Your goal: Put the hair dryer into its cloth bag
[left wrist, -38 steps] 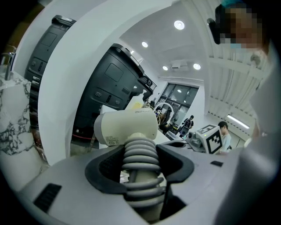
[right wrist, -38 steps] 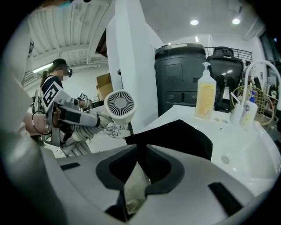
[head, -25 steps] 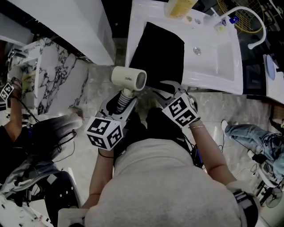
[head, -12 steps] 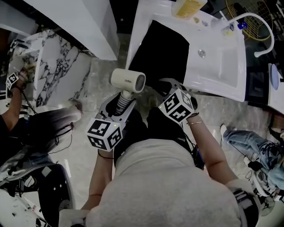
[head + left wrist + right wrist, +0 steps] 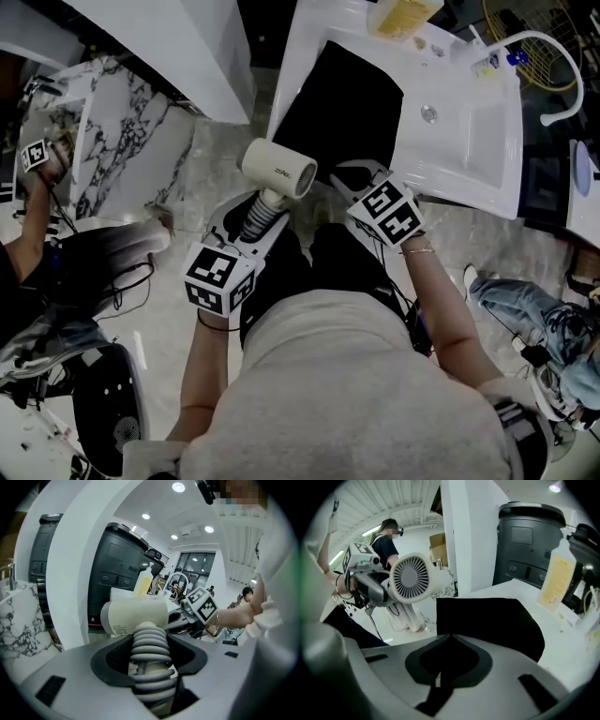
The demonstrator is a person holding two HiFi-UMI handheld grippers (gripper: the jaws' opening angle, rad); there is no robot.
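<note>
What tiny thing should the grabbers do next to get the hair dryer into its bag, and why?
Probably the right gripper should lift the cloth bag's near edge a little to open its mouth. Its jaws are closing on what looks like that edge. The bag lies flat on the white counter, and the left gripper holds the hair dryer by its handle beside it.

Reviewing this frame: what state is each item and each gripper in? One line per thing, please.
hair dryer: held in the air by its cord-wound handle, not in the bag.
cloth bag: lying flat on the sink counter, near edge at the right gripper's tips.
left gripper: shut on the hair dryer's handle.
right gripper: jaws closing on the cloth bag's edge.
bottle: upright on the counter.
</note>
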